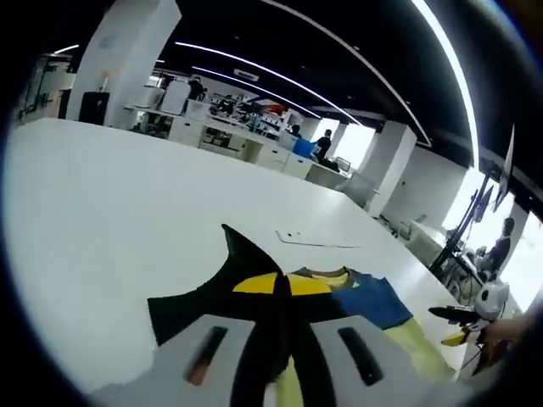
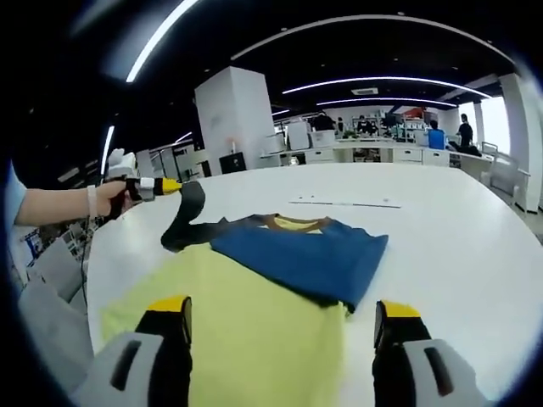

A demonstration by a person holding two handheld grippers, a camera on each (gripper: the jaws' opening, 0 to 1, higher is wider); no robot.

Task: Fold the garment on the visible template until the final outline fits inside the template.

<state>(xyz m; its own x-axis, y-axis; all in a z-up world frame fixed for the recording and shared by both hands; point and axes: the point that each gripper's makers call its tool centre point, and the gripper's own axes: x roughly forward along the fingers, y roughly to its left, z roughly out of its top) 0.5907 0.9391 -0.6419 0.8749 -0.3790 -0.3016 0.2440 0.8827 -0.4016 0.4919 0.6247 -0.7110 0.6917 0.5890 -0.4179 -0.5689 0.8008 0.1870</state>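
The garment (image 2: pixel 254 314) lay flat on the white table (image 2: pixel 458 229), its long axis running from the right gripper (image 2: pixel 282 326) toward its collar (image 2: pixel 297 222). The left gripper (image 2: pixel 174 188) was pinching the black sleeve (image 2: pixel 182 222); the right gripper's jaws stood wide apart, holding nothing.

the yellow, blue and black cloth garment (image 2: pixel 254 314) looks soft and matt, lying in gentle folds. the broad white counter (image 2: pixel 441 246) under it is smooth with a faint sheen. the right tool (image 2: pixel 280 339) has grey matt plastic jaws tipped in yellow and black.
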